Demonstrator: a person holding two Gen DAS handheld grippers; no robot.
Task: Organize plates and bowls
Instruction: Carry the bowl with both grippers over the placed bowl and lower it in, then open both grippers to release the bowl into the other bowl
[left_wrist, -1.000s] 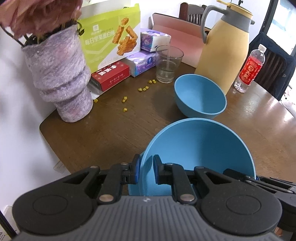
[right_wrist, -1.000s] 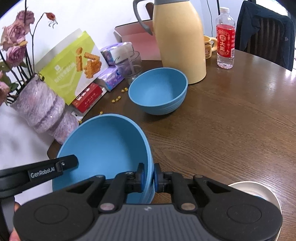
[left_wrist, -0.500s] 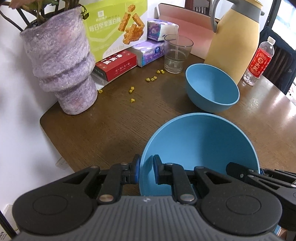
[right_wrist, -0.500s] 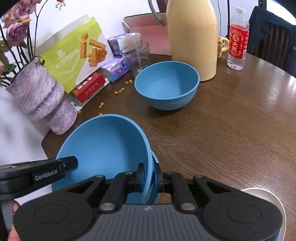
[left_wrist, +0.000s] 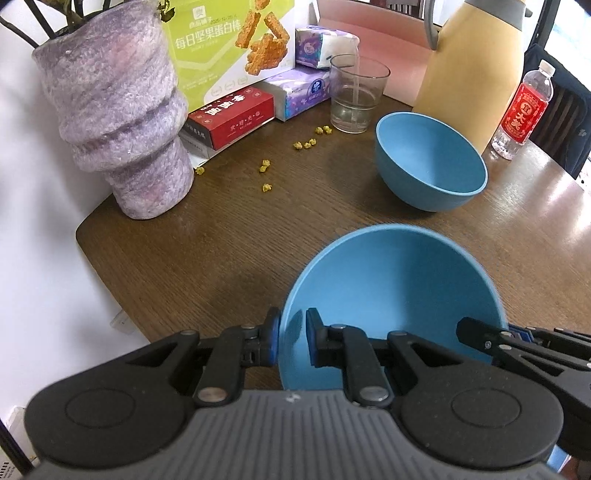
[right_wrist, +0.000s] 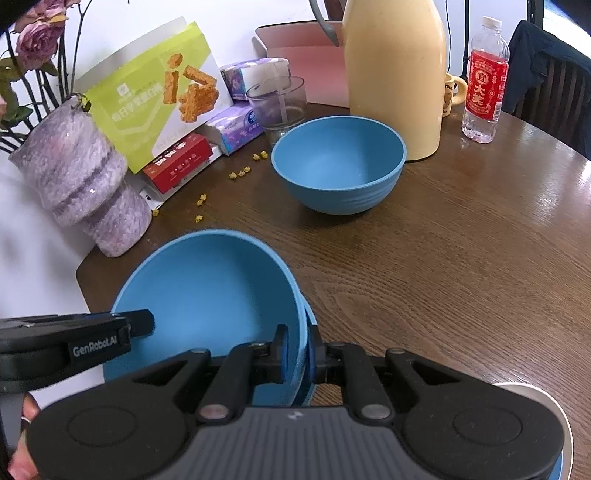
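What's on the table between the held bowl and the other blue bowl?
Nothing: bare wood between the held bowl and the far bowl, clearest in the right wrist view.

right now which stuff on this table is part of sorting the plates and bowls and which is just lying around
Job things:
- held blue bowl, clamped by left gripper and right gripper
- second blue bowl
- white plate

Lying about:
- purple vase
- snack box
- glass
- yellow jug
- water bottle

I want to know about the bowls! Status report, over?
Left gripper and right gripper both clamped on the near blue plastic bowl's rim. Second blue bowl sits ahead. Path between clear; yellow crumbs off left.
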